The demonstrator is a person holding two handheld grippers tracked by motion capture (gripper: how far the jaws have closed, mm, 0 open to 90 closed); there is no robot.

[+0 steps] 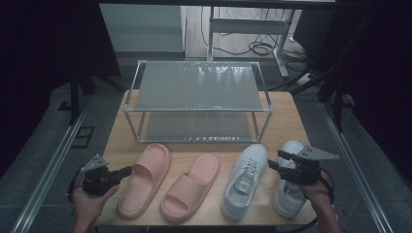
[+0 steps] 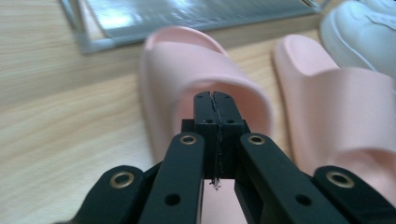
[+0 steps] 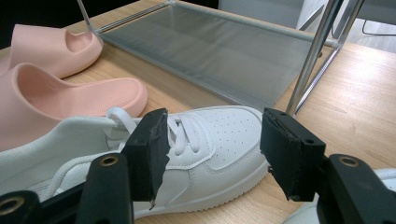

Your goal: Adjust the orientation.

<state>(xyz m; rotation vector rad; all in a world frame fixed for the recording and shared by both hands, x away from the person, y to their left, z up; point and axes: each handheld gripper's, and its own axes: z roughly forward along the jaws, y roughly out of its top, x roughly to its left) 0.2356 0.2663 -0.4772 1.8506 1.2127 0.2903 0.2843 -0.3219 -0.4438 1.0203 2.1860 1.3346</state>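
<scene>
Two pink slippers [image 1: 145,178] [image 1: 190,187], two white sneakers [image 1: 245,180] [image 1: 290,194], one rack [image 1: 198,87]

High view overhead, facing forward-down on desk [image 1: 286,121]. Tool views low, close; both share pink slides [image 2: 187,74] and rack [image 3: 224,56].

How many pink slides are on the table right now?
2. One pink slide lies at the front left, just beside the shut left gripper; the other pink slide lies next to it, left of the white sneakers.
</scene>
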